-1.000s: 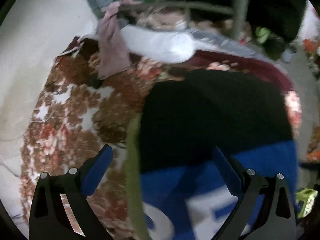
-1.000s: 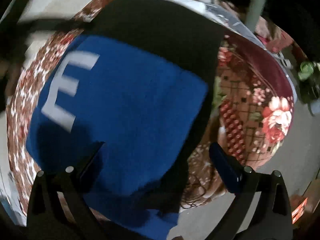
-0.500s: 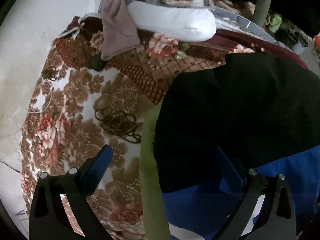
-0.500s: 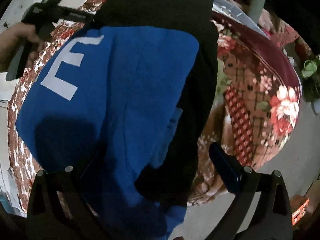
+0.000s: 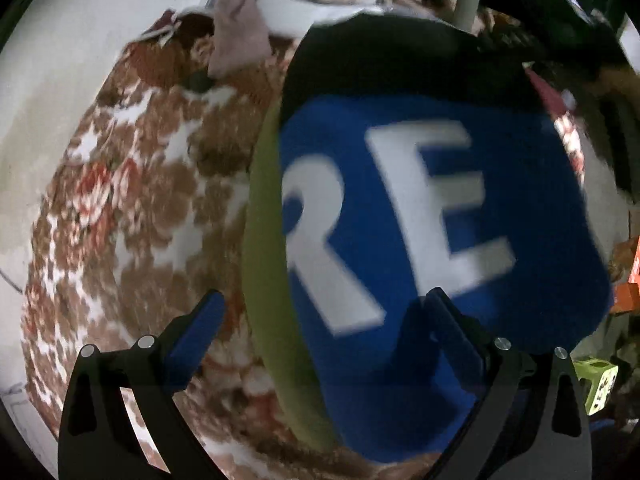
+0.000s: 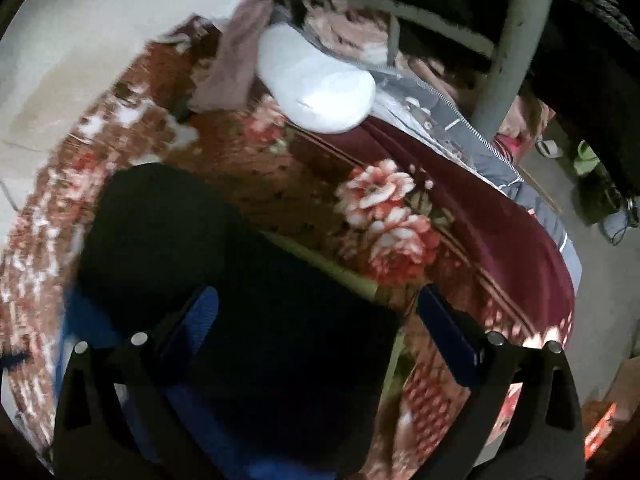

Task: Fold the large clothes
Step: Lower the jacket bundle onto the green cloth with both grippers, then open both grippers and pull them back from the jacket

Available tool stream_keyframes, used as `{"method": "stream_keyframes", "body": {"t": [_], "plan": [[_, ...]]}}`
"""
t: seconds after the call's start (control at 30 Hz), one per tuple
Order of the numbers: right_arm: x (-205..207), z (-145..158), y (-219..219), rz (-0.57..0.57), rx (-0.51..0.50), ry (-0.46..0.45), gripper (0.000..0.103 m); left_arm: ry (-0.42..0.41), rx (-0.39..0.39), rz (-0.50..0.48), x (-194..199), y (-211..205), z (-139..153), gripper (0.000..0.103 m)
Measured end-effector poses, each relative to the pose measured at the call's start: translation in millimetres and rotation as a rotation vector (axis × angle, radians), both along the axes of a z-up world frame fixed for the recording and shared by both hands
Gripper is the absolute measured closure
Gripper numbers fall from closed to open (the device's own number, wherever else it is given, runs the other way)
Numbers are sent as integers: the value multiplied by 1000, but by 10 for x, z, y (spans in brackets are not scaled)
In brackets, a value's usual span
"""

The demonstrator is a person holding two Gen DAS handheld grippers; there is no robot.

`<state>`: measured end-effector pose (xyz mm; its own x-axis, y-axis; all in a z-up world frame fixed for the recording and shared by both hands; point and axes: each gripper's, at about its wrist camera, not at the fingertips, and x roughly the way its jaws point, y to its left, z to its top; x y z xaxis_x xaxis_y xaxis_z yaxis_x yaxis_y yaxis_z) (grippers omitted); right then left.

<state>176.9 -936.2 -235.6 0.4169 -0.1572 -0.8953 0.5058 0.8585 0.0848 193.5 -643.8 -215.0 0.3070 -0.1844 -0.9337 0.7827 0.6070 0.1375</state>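
Your garment [image 5: 420, 216] is a blue and black piece with big white letters "RE" across the blue panel, lying folded on the floral blanket [image 5: 132, 208]. From your left wrist camera the blue panel faces up, with the black part beyond it at the far end and an olive-green strip [image 5: 264, 264] running along its left edge. From your right wrist camera you see mostly the black part [image 6: 224, 280], with a little blue showing at its near left edge.

Your left gripper [image 5: 324, 304] has its fingers [image 5: 196, 332] spread wide. They hang over the near end of the blue panel and the green strip, with nothing pinched between them; whether the right-hand finger brushes the cloth, you cannot tell through the blur. Your right gripper [image 6: 316, 300] is spread just as wide, its fingers [image 6: 444, 328] straddling the near corner of the black part, and again nothing is clamped.

Beyond the garment, at the far end of the blanket, lies a white pillow [image 6: 316, 84] with a pinkish cloth [image 6: 236, 68] draped just beside it to the left. A grey metal post [image 6: 508, 60] rises behind the pillow. The pale floor [image 5: 60, 80] shows off the blanket's left side.
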Motion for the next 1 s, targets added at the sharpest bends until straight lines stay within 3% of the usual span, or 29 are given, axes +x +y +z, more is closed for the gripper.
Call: {"method": "stream_keyframes", "body": {"t": [0.1,0.2,0.3,0.4,0.47,0.57,0.67,0.8,1.0], "plan": [[-29,-158,-134,0,-2,32,5,12,-1,29,61,146,-84,4],[-199,-108,-206,-23,-4,26,5,36,4,35,135,165,-69,4],[-518,211,-48,-3,-16,-38,5,-23,-31,20,39,102,207,5],[-765,343,297,52,33,-79,5,-10,-104,-37,-141,-4,375,5],[-901,232,591,92,74,-59,5,-3,-77,-66,-259,-90,261,5],[-1068,-161,905,130,35,66,5,-16,12,-22,-280,-17,-49,5],[-1308,-140,1022,116,21,69,5,12,-30,36,-299,192,-45,4],[-1710,254,1486,208,-71,35,5,-55,-60,24,-521,311,293,5],[-2286,851,1957,122,-36,-90,5,-95,-275,37,-989,592,1029,5]]}}
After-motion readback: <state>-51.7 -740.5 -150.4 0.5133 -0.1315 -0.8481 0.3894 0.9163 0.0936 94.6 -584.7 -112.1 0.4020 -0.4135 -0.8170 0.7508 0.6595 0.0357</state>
